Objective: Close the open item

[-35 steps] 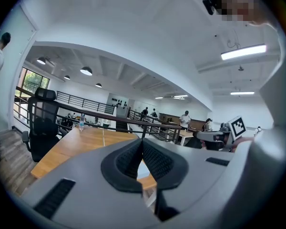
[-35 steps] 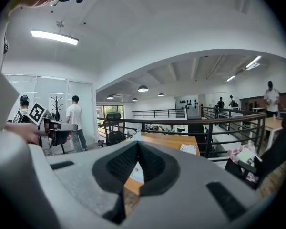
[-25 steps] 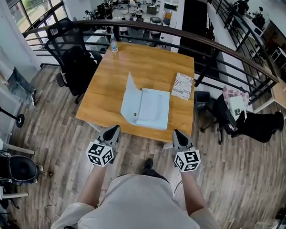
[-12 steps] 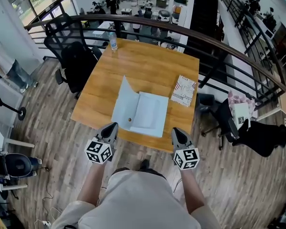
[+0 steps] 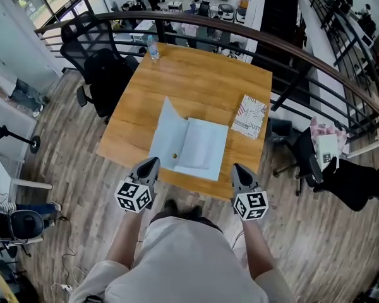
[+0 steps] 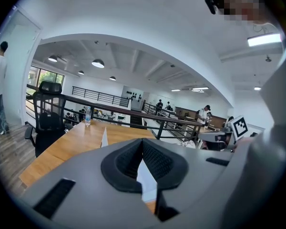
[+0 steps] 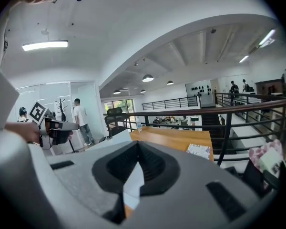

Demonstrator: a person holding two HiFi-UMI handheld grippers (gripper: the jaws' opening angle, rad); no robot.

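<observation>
A light blue folder (image 5: 188,145) lies open on the wooden table (image 5: 202,87), near its front edge. Its left cover (image 5: 167,128) stands tilted up, and pale sheets fill the right half. The raised cover (image 6: 104,137) also shows in the left gripper view. My left gripper (image 5: 152,163) hangs just off the table's front edge, below the folder's left corner, shut and empty. My right gripper (image 5: 237,169) sits off the front edge below the folder's right corner, also shut with nothing in it. Both are apart from the folder.
A patterned booklet (image 5: 249,116) lies right of the folder, and a water bottle (image 5: 153,48) stands at the far left corner. A black office chair (image 5: 96,65) is at the table's left side. A dark railing (image 5: 303,68) curves behind and to the right. People stand farther off.
The view has closed in on the table, so the folder sits nearer to both grippers. Both grippers stay shut, side by side off the front edge.
</observation>
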